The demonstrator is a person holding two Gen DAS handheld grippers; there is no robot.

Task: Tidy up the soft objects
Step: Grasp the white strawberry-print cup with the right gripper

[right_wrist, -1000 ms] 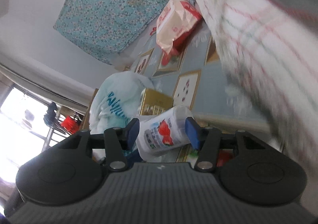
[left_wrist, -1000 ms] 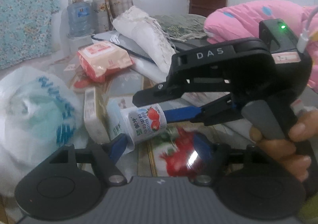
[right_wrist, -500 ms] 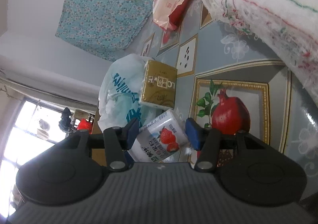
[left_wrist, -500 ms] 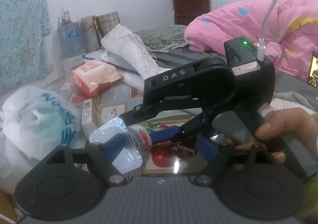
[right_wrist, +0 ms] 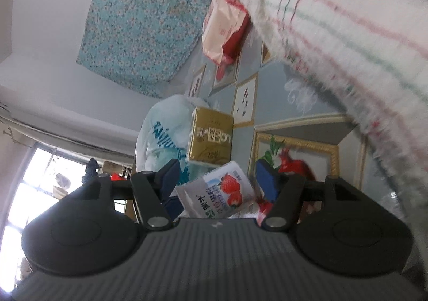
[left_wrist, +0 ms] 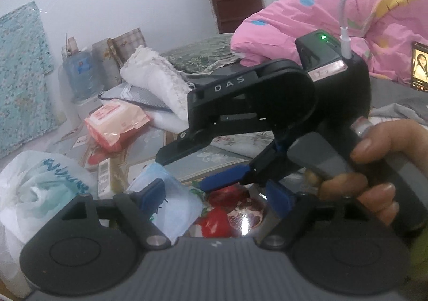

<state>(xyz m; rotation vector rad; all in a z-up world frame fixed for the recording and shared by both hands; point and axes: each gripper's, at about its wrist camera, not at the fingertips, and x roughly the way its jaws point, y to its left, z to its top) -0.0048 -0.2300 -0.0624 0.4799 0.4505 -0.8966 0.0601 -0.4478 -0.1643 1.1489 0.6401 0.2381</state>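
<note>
Strawberry-print packet (right_wrist: 222, 191) lies tilted between your right gripper's (right_wrist: 218, 176) opening jaws, untouched; your left gripper (left_wrist: 216, 194) gapes wide.

Black right gripper (left_wrist: 214, 172), blue pads, white "DAS" lettering, green light, white cable

Quick count of the pile: one soft strawberry-print milk pouch (right_wrist: 222, 194), one gold cardboard box (right_wrist: 210, 139), one red-and-peach wipes pack (left_wrist: 116, 123), one white plastic bag with teal lettering (left_wrist: 40, 191), one folded white fringed towel (left_wrist: 157, 84), one big pink duvet (left_wrist: 321, 25), one blue water jug (left_wrist: 80, 73).
</note>
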